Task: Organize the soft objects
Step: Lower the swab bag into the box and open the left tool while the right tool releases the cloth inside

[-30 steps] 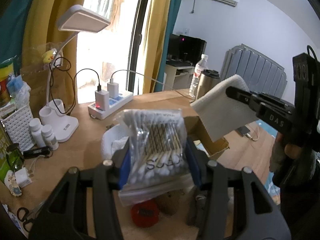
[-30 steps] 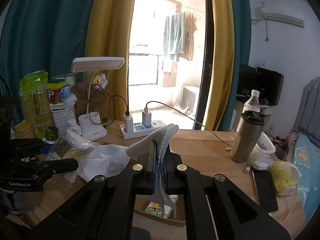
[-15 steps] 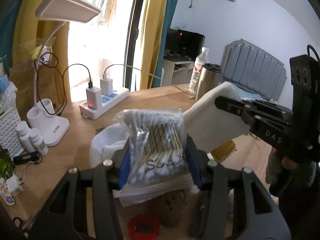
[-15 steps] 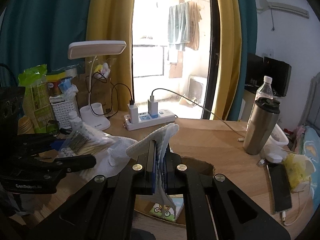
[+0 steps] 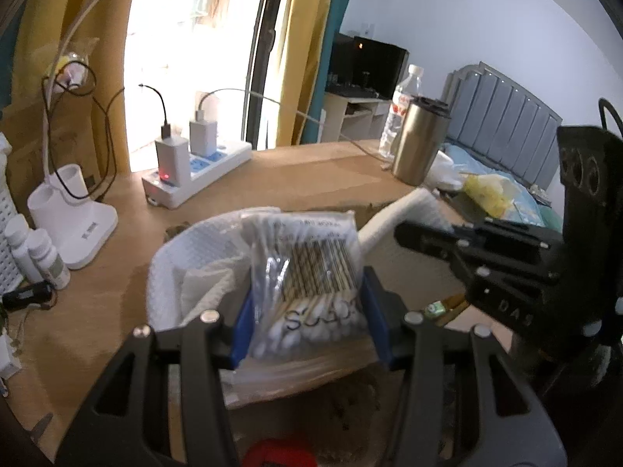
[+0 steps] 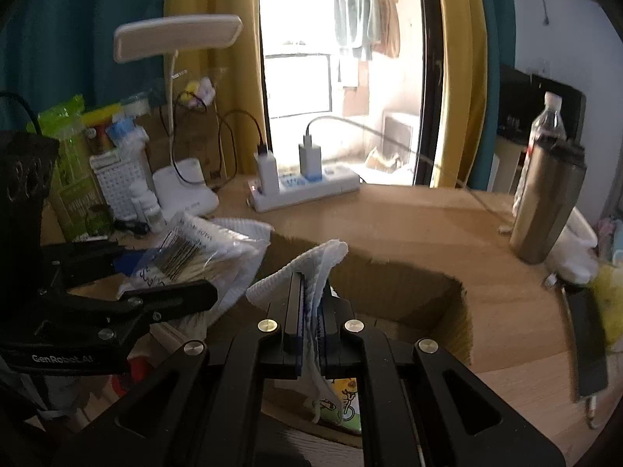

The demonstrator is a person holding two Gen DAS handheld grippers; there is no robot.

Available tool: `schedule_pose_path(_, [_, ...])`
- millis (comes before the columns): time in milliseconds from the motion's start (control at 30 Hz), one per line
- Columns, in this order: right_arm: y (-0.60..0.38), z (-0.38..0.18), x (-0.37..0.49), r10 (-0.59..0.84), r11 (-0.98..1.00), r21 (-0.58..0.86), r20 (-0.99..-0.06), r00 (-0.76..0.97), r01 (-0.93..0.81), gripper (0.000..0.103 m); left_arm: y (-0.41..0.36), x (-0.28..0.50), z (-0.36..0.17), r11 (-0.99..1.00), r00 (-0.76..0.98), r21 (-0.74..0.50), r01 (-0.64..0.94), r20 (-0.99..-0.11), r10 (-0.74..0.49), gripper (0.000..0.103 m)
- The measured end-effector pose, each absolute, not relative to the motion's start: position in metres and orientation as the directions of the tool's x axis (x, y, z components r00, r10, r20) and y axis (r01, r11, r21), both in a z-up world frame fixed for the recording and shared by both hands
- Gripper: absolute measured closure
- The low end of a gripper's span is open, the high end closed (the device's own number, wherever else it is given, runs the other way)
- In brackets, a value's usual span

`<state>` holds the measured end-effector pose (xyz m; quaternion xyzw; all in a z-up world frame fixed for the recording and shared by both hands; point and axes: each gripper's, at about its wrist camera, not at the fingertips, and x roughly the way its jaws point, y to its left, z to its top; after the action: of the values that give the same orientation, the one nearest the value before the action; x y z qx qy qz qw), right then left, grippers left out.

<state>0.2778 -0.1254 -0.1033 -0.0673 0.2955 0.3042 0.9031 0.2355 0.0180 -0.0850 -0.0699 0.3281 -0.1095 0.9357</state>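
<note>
Ahead of the right gripper (image 6: 309,334) the open cardboard box (image 6: 447,303) is gaping, its far wall standing between the claw and bare desk (image 6: 389,218). To its left the left gripper (image 5: 307,311) and its bag of cotton swabs (image 5: 311,272) are crowding the gap, with a white cloth (image 5: 194,257) lying beyond. Farther ahead a power strip (image 6: 307,190) is blocking the way; to the right a steel tumbler (image 6: 545,202) is standing.

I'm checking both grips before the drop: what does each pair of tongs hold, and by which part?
Left tongs: bag of cotton swabs, gripped across its lower end. Right tongs: white cloth, pinched at a fold.
</note>
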Motion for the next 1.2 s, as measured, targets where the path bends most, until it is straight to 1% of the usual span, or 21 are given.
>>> schedule_pose_path(333, [-0.128,-0.125,0.294,0.473,0.826,0.084,-0.642,0.603,-0.558,0.097,0.008,0.254,-0.109,0.96,0.698,-0.228,0.161,-0.662,-0.275,0.05])
schedule_pose_path(400, [-0.13,-0.127,0.298,0.462,0.834,0.087,-0.652,0.602,-0.545,0.094,0.007,0.254,-0.109,0.96,0.696,-0.23,0.159,-0.664,-0.274,0.049])
schedule_pose_path(433, [-0.131,-0.126,0.298,0.457,0.837,0.087,-0.653,0.603,-0.54,0.088,0.007,0.255,-0.108,0.96,0.696,-0.232,0.157,-0.663,-0.274,0.049])
schedule_pose_path(467, [-0.131,-0.125,0.298,0.455,0.839,0.086,-0.653,0.606,-0.537,0.077,0.007,0.254,-0.108,0.961,0.696,-0.231,0.155,-0.665,-0.272,0.046])
schedule_pose_path(500, [-0.132,-0.123,0.297,0.451,0.843,0.083,-0.649,0.613,-0.532,0.071,0.008,0.255,-0.108,0.962,0.694,-0.229,0.151,-0.668,-0.268,0.04])
schedule_pose_path(533, [-0.133,-0.122,0.295,0.446,0.846,0.079,-0.645,0.62,-0.526,0.059,0.008,0.255,-0.108,0.963,0.693,-0.227,0.146,-0.671,-0.263,0.035])
schedule_pose_path(567, [-0.134,-0.119,0.294,0.443,0.85,0.078,-0.64,0.627,-0.521,0.056,0.008,0.254,-0.108,0.964,0.696,-0.225,0.142,-0.67,-0.259,0.03])
schedule_pose_path(667, [-0.137,-0.11,0.288,0.432,0.858,0.063,-0.623,0.652,-0.509,0.051,0.01,0.249,-0.103,0.963,0.713,-0.232,0.139,-0.652,-0.26,0.029])
schedule_pose_path(867, [-0.145,-0.1,0.28,0.41,0.872,0.046,-0.611,0.677,-0.487,0.051,0.016,0.234,-0.09,0.962,0.74,-0.24,0.13,-0.622,-0.256,0.029])
schedule_pose_path(1033, [-0.15,-0.091,0.268,0.404,0.877,0.034,-0.594,0.696,-0.48,0.05,0.02,0.22,-0.082,0.967,0.759,-0.222,0.125,-0.606,-0.238,0.029])
schedule_pose_path(1200, [-0.149,-0.083,0.254,0.405,0.876,0.023,-0.579,0.708,-0.482,0.046,0.022,0.206,-0.076,0.969,0.775,-0.214,0.124,-0.589,-0.229,0.029])
